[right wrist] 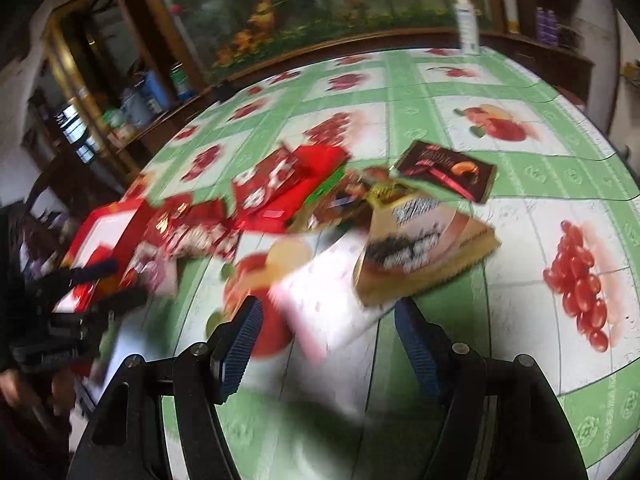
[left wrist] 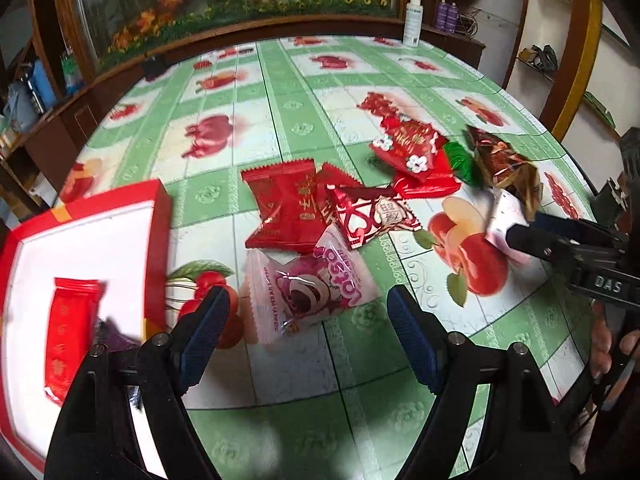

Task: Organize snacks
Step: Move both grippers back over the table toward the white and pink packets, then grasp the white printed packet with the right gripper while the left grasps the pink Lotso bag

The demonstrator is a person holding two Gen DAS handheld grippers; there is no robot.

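Note:
Several snack packets lie in a loose pile on the table. My left gripper (left wrist: 308, 332) is open, its fingers either side of a pink bear-print packet (left wrist: 308, 292). Behind it lie a red packet (left wrist: 284, 208) and a red-and-white heart packet (left wrist: 372, 212). A red box (left wrist: 160, 216) with a white inside sits at the left and holds a red packet (left wrist: 70, 336). My right gripper (right wrist: 328, 340) is open around a white-pink packet (right wrist: 324, 312), blurred; it also shows in the left wrist view (left wrist: 502, 220). A gold-brown packet (right wrist: 420, 252) lies just beyond.
The round table has a green-and-white fruit-print cloth (left wrist: 280, 100). A dark brown packet (right wrist: 448, 170) lies at the pile's far side. A white spray bottle (left wrist: 413, 20) stands at the far edge. Wooden shelves and a flower-painted panel stand behind.

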